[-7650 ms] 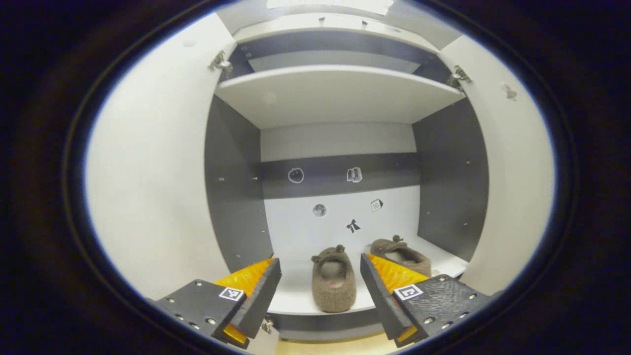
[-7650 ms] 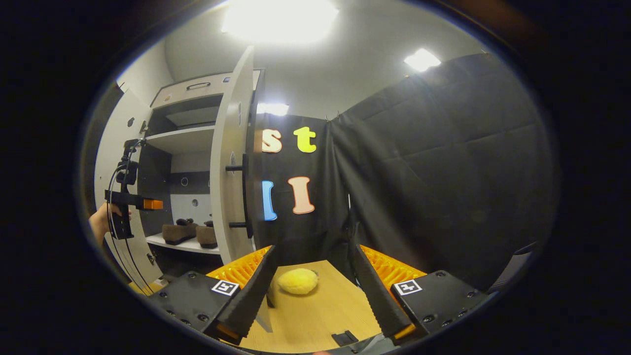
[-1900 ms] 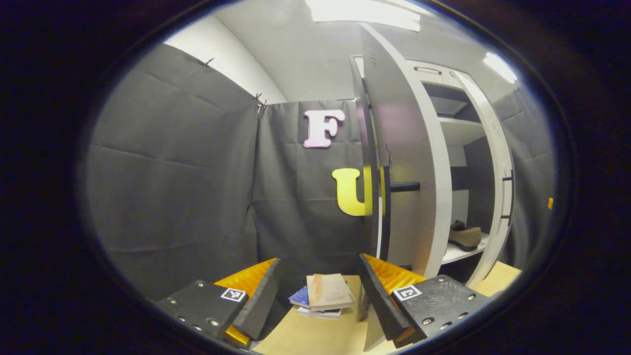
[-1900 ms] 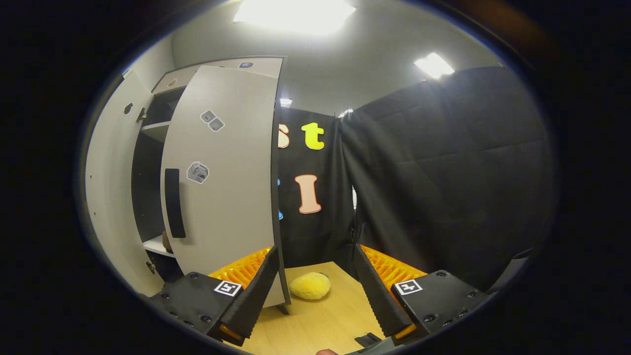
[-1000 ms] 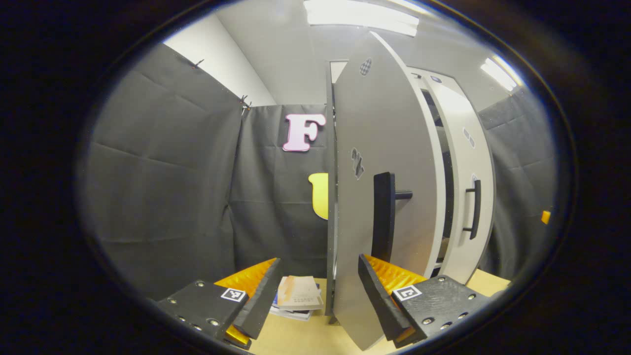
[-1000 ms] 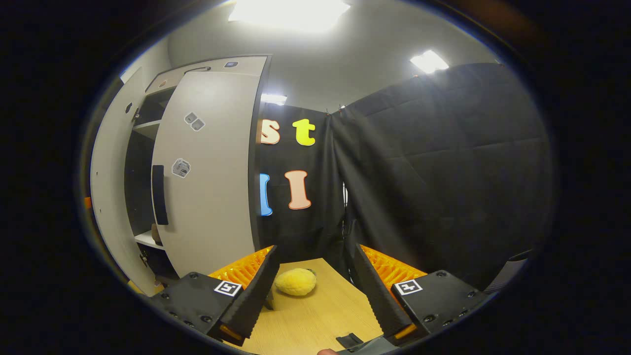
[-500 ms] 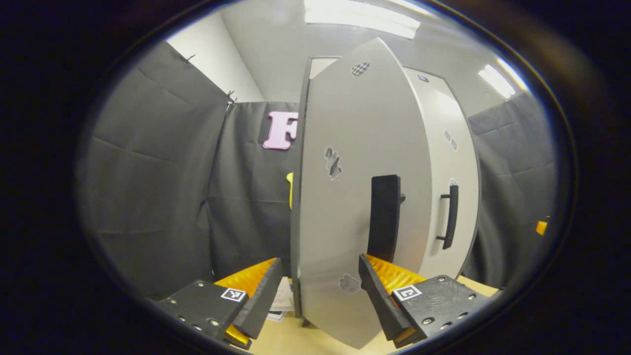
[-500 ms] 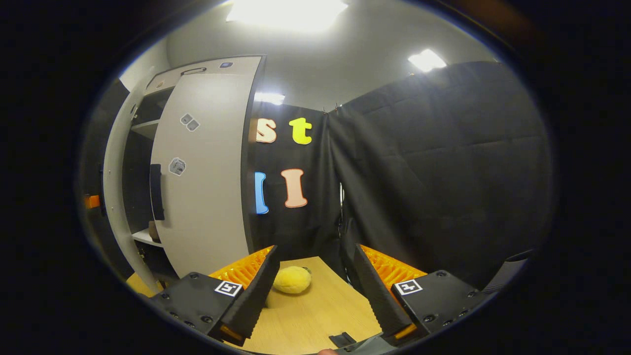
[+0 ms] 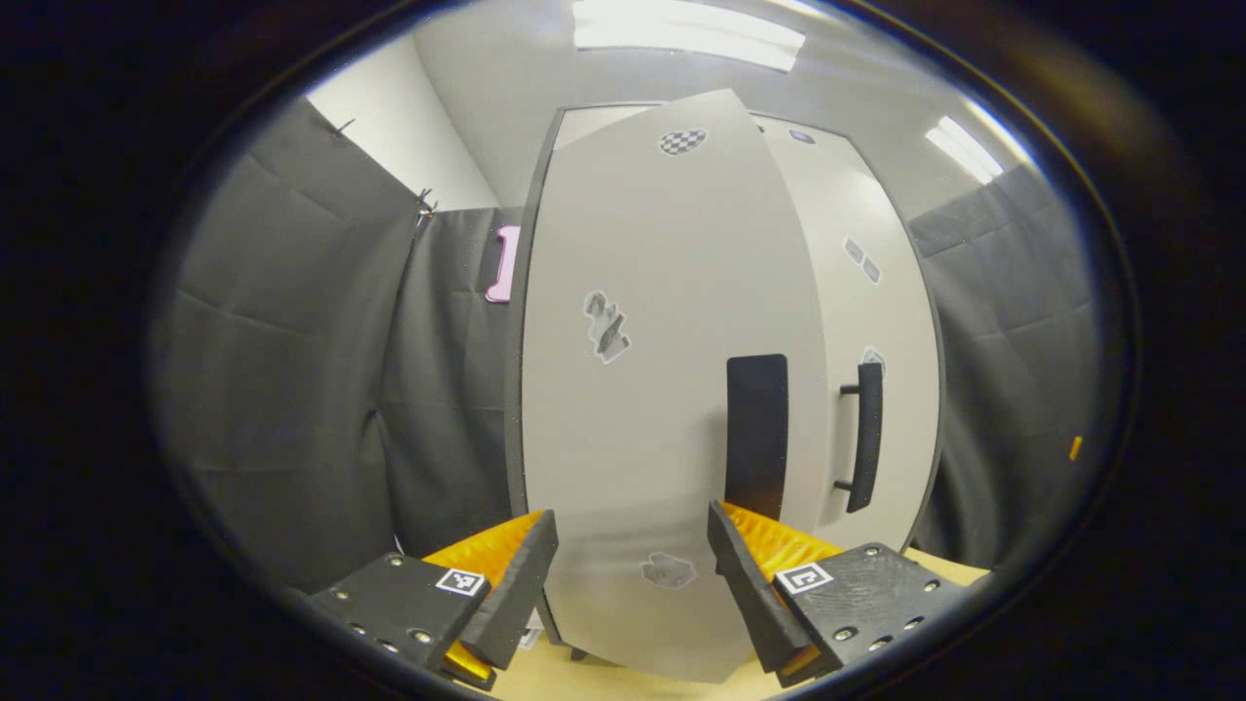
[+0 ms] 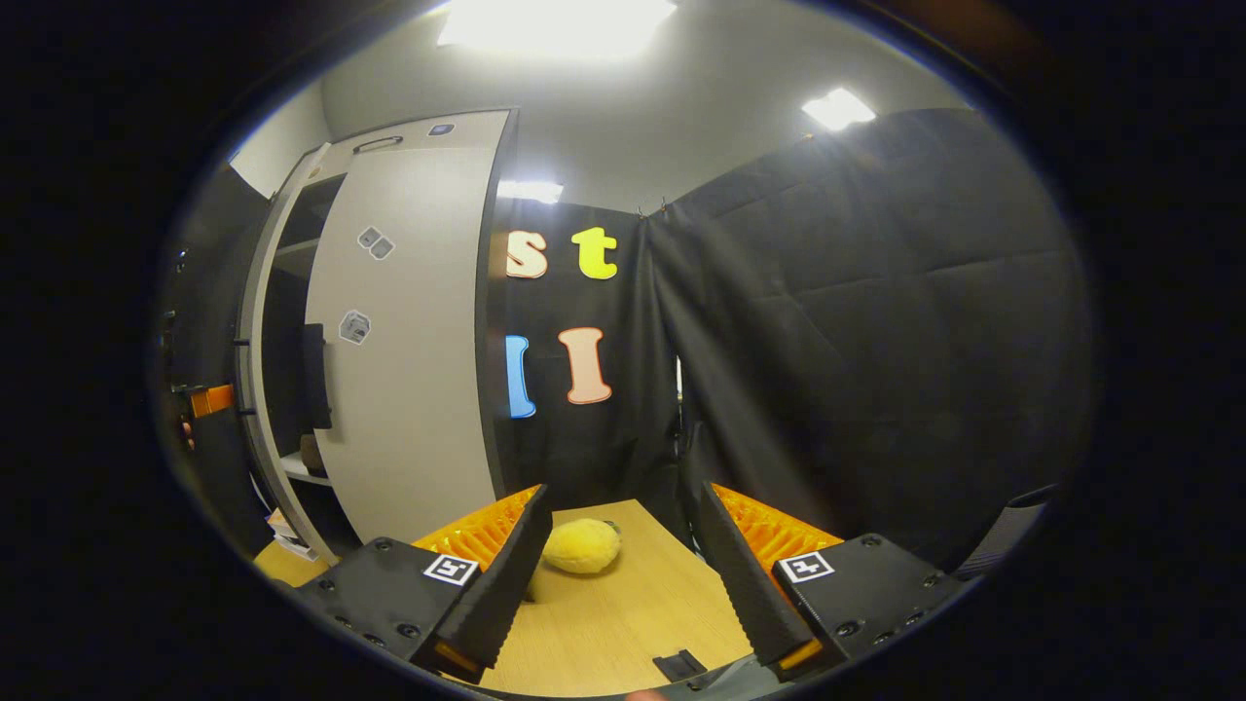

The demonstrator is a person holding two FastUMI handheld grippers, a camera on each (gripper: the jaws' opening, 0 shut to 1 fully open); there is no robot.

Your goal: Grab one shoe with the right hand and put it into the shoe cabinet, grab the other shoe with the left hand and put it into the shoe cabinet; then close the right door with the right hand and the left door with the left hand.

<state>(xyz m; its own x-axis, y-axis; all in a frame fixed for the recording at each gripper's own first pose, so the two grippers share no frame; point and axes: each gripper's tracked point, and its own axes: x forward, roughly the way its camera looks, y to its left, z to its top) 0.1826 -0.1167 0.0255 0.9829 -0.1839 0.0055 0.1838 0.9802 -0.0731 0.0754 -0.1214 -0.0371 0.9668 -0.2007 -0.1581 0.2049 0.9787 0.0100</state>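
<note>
In the left gripper view the left gripper (image 9: pixel 631 570) sits at the bottom centre with its fingers spread and empty, the pale left door (image 9: pixel 642 389) of the shoe cabinet (image 9: pixel 876 321) right in front of it, swung nearly shut, with its black handle (image 9: pixel 756 435) right of centre. In the right gripper view, a narrow gap at the left edge shows a shoe (image 10: pixel 311 454) on the cabinet's shelf beside the shut right door (image 10: pixel 414 341). At bottom centre the right gripper (image 10: pixel 615 574) is spread and empty over the wooden table (image 10: pixel 623 623), a yellow plush toy (image 10: pixel 581 545) lying between its fingers.
</note>
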